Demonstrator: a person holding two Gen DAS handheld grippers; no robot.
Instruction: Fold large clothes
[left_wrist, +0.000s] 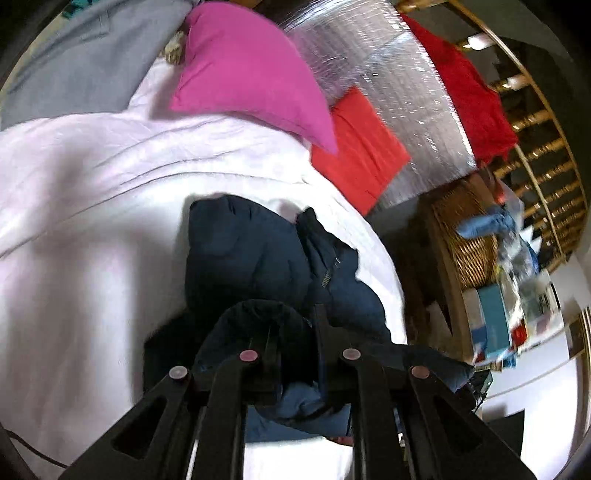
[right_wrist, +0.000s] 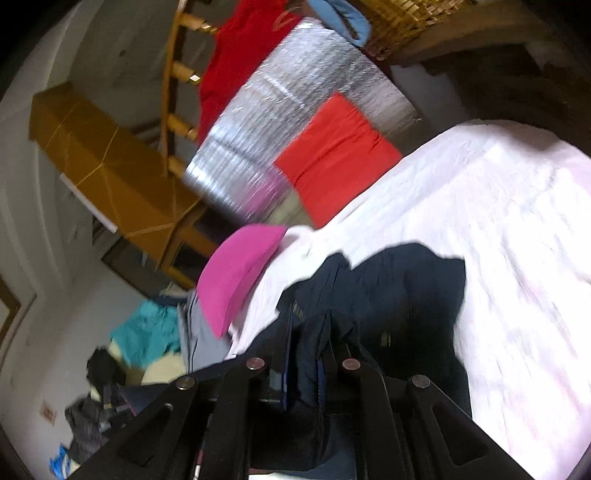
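Navy jacket (left_wrist: 255, 258) — dark, crumpled; bunched on pale sheet (left_wrist: 92, 184).

- Jacket (left_wrist: 251, 258): dark navy, padded, with a zip showing.
- It lies crumpled on pale pink bedding, its near edges bunched up and pinched at 2 places.
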